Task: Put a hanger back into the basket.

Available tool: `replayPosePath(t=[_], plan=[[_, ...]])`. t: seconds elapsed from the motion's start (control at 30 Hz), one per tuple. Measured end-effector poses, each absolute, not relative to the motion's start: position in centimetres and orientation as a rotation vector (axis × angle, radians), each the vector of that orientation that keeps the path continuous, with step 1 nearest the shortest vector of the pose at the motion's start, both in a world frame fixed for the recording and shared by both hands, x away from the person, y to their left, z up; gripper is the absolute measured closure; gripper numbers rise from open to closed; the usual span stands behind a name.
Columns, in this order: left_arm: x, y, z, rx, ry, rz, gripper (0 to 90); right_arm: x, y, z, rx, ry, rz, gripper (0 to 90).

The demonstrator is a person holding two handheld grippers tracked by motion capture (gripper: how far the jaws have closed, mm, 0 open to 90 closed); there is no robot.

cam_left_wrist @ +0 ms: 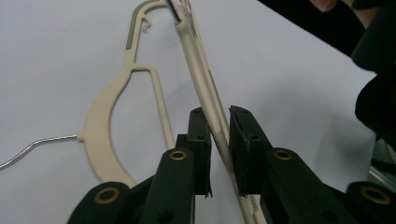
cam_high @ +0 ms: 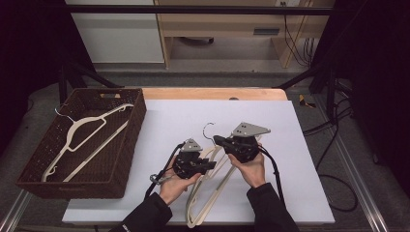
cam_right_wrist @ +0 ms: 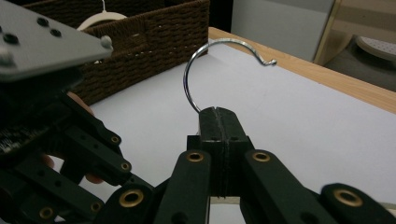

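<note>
White-sheeted worktop (cam_high: 290, 145), wicker basket (cam_high: 130, 145) at left already holds one hanger. Right tongs (cam_right_wrist: 218, 114) pinch the wire hook (cam_right_wrist: 201, 70); left tongs (cam_left_wrist: 219, 140) pinch the cream hanger (cam_left_wrist: 205, 93) arm, a second hanger (cam_left_wrist: 107, 116) beneath. Lift level, both grips firm, so the two hangers separate.

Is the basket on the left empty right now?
No, the high view shows a cream hanger lying inside the basket.
</note>
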State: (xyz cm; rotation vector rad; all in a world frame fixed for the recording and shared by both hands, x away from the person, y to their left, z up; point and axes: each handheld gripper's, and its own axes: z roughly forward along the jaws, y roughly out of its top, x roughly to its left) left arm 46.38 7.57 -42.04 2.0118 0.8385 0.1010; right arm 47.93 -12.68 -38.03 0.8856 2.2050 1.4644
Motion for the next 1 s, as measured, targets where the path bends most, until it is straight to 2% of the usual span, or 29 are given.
replayPosePath(t=[0.17, 0.33, 0.37, 0.57, 0.7, 0.9, 0.93, 1.0], plan=[[46.1, 7.6, -41.5, 1.993, 0.865, 0.104, 83.1, 47.7, -13.3, -38.2, 0.898, 2.190, 1.499, 90.0], [45.7, 7.5, -41.0, 1.970, 0.868, 0.115, 86.2, 47.0, -13.9, -37.8, 0.870, 2.167, 1.541, 85.3], [45.4, 7.7, -40.7, 1.972, 0.859, 0.117, 86.2, 46.4, -14.5, -37.4, 0.864, 2.153, 1.558, 81.1], [44.6, 7.9, -39.8, 1.971, 0.826, 0.131, 86.3, 45.0, -15.7, -36.8, 0.850, 2.129, 1.578, 70.6], [44.2, 8.7, -38.6, 1.976, 0.798, 0.171, 86.3, 43.6, -16.8, -36.8, 0.830, 2.105, 1.593, 56.3], [44.0, 10.2, -37.1, 1.958, 0.783, 0.192, 86.3, 42.8, -18.3, -37.2, 0.859, 2.056, 1.632, 40.0], [44.0, 10.6, -36.8, 1.954, 0.777, 0.205, 86.3, 42.8, -18.3, -37.2, 0.859, 2.056, 1.632, 40.0], [43.9, 11.7, -35.8, 1.946, 0.767, 0.237, 86.3, 42.7, -19.0, -37.5, 0.894, 2.022, 1.627, 31.0]])
